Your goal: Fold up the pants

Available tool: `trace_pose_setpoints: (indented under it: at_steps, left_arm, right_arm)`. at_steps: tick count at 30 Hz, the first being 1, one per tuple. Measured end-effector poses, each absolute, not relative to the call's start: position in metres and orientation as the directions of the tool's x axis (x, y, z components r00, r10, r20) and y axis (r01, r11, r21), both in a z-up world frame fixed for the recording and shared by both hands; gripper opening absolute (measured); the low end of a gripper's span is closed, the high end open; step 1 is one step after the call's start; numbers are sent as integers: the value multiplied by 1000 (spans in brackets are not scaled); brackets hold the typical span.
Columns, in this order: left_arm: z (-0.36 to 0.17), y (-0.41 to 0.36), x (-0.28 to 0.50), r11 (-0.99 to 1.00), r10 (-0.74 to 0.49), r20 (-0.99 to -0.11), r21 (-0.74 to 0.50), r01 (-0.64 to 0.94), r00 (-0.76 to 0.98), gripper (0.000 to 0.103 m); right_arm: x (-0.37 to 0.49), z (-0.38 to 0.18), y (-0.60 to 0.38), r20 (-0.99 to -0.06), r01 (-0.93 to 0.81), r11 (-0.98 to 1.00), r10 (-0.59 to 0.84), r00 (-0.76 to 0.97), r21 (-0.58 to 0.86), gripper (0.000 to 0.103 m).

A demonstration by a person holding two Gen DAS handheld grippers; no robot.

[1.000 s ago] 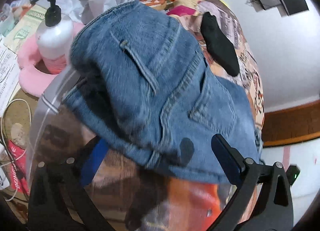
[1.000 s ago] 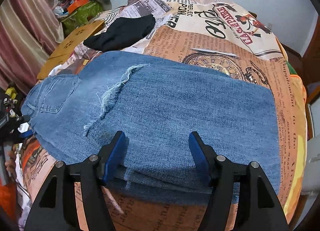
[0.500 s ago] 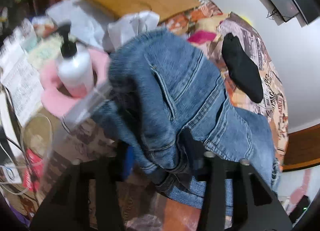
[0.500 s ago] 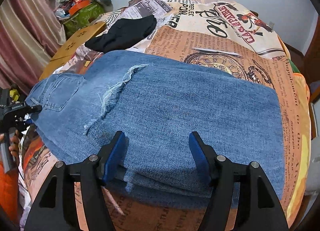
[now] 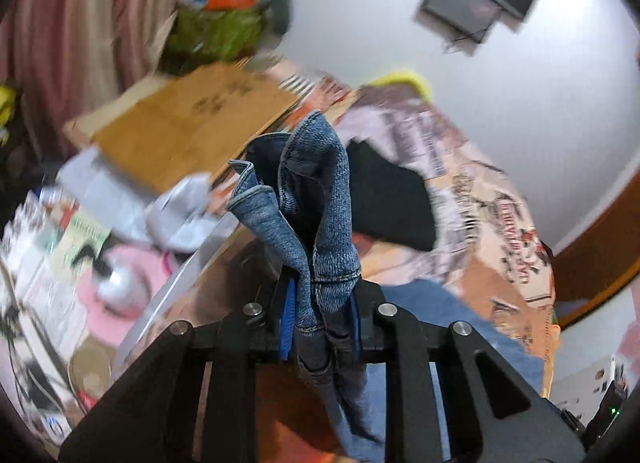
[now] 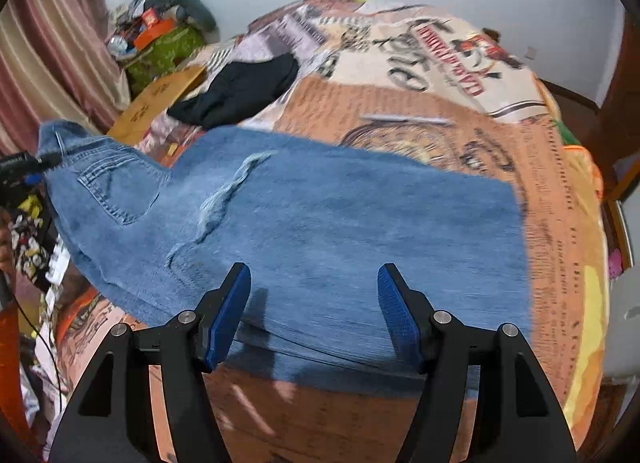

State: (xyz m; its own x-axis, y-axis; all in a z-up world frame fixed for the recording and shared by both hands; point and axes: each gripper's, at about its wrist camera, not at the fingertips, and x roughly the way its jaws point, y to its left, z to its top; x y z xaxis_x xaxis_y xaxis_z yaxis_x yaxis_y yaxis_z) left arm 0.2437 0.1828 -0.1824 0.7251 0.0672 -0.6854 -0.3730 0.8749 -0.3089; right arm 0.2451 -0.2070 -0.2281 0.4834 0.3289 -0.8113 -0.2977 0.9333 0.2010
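Your left gripper [image 5: 320,315] is clamped on a bunched fold of the blue jeans [image 6: 320,223] at their waist end, the denim standing up between its jaws above the bed's printed cover [image 6: 460,135]. The rest of the jeans lies spread flat across that cover. Your right gripper [image 6: 314,311] hovers over the near edge of the legs, jaws apart and holding nothing. A black garment [image 6: 240,91] lies just beyond the jeans.
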Motion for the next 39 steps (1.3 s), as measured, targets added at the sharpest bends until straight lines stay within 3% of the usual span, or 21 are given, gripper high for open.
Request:
trace_pose_setpoints:
  at_steps: [7,14,20,25,30,33,39]
  left_arm:
    - [-116,99,265,954,2,-579,-244,-176,815,21]
    - [-90,7,294,993,-76,-547,-121,11,834,20]
    - [-84,-77,307,983,-180,-541,-67,172,821,19]
    - [-103,-138,309,947,-295,-587,-74,313,754,19]
    - [-155,-188,300,897,-370,-691,-93,431,621,19]
    - [-187,-207,289,864,-387,-754,-95,495,531,19]
    - [-228,-236,255,816,-354,-796,-5,579,491,19]
  right_arm:
    - [238,-217,-274,-794,-168,968,249,555,187,62]
    - [235,-255,-321,-845,-25,981,180,503,193,62]
    - [240,-278,-325,-841,7,954,261,474,300,62]
    - [238,-277,-324,-837,-8,953,270,476,303,62]
    - [229,-271,-329,-827,-5,953,266,496,303,62]
    - [225,-269,-336,-826,3,956,252,504,294,62]
    - [215,-267,-346,-826,12,959,239,510,285,62]
